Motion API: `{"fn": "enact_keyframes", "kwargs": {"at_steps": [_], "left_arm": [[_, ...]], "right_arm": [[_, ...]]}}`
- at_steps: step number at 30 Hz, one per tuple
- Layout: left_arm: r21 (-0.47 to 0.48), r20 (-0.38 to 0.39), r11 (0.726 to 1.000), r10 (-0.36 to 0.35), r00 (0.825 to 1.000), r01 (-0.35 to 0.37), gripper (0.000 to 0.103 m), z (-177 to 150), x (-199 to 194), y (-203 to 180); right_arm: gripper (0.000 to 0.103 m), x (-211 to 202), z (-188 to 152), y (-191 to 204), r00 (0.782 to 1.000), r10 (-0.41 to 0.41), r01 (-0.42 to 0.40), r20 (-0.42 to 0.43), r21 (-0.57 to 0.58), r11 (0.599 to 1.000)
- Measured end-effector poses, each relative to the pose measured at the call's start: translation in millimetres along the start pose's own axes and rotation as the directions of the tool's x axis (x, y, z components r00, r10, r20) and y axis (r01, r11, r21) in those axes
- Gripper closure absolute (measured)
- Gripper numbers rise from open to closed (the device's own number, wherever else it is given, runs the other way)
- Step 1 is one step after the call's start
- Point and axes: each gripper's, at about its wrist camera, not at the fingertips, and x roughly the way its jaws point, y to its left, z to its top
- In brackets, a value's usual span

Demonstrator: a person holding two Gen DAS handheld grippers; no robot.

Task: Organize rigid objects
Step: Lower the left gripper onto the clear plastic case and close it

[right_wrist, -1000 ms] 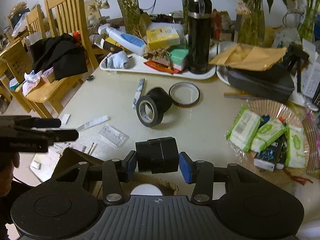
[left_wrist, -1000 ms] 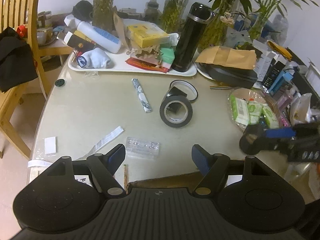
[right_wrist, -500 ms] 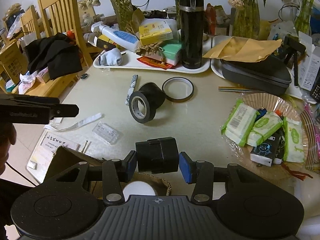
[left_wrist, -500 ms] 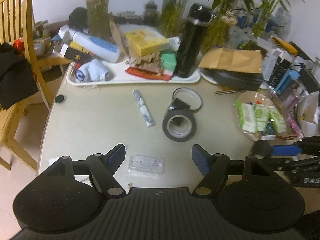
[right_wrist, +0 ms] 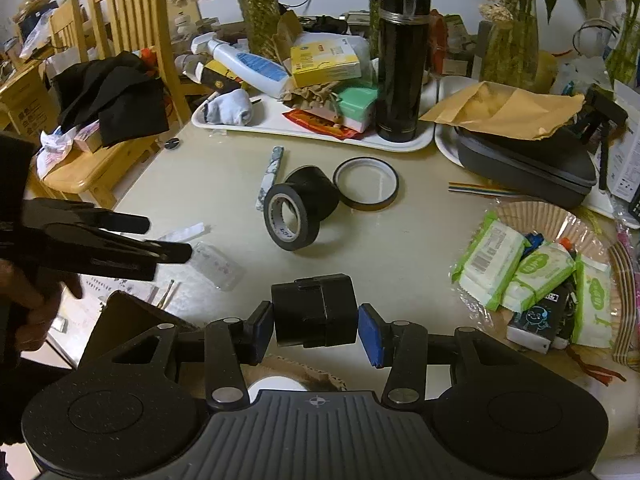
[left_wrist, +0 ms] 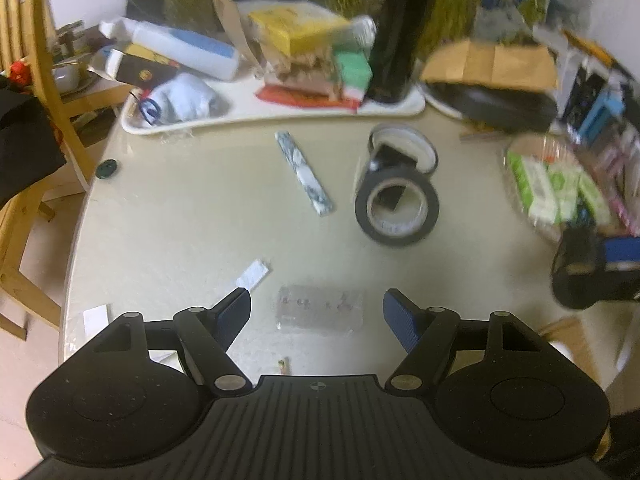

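On the table's near left edge: the left gripper (left_wrist: 317, 307) hangs with jaws wide and nothing in them, the clear plastic case (left_wrist: 320, 310) lying flat on the table (left_wrist: 192, 216) between the pads, untouched.
Slip risk: that case is thin, glossy and flat — the pads may skate over it or nudge it toward the edge.
Centre: black tape roll (right_wrist: 298, 212) stands tilted on its rim; a bump could set it rolling.
Right side: the right gripper (right_wrist: 315, 330) is clamped on a black box (right_wrist: 314, 310) — an off-centre hold might twist it loose.
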Motion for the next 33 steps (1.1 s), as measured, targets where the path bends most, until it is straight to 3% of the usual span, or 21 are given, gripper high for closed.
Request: {"fn": "enact_keyframes", "kwargs": {"at_steps": [16,20,24,33], "left_arm": [[0.029,-0.172,1.0,0.015,0.985,-0.011,0.023,9,46,-1],[0.073,-0.175,0.996,0.07,0.982,-0.058,0.023,12,51,-8],[0.043,-0.196,0.998,0.056,0.979,-0.048,0.023,18,56,-8],[0.053,-0.235,0.995,0.096,0.967,-0.085,0.026,18,70,-15]], "right_arm": [[0.054,-5,-1,7,1.0,0.012,-0.012,0.002,-0.007,1.0],[0.054,-6,1,6,1.0,0.014,-0.014,0.005,0.006,1.0],[0.054,-3,4,6,1.0,0.005,-0.005,0.003,0.007,1.0],[0.054,-3,2,7,1.0,-0.001,0.001,-0.003,0.004,1.0]]}}
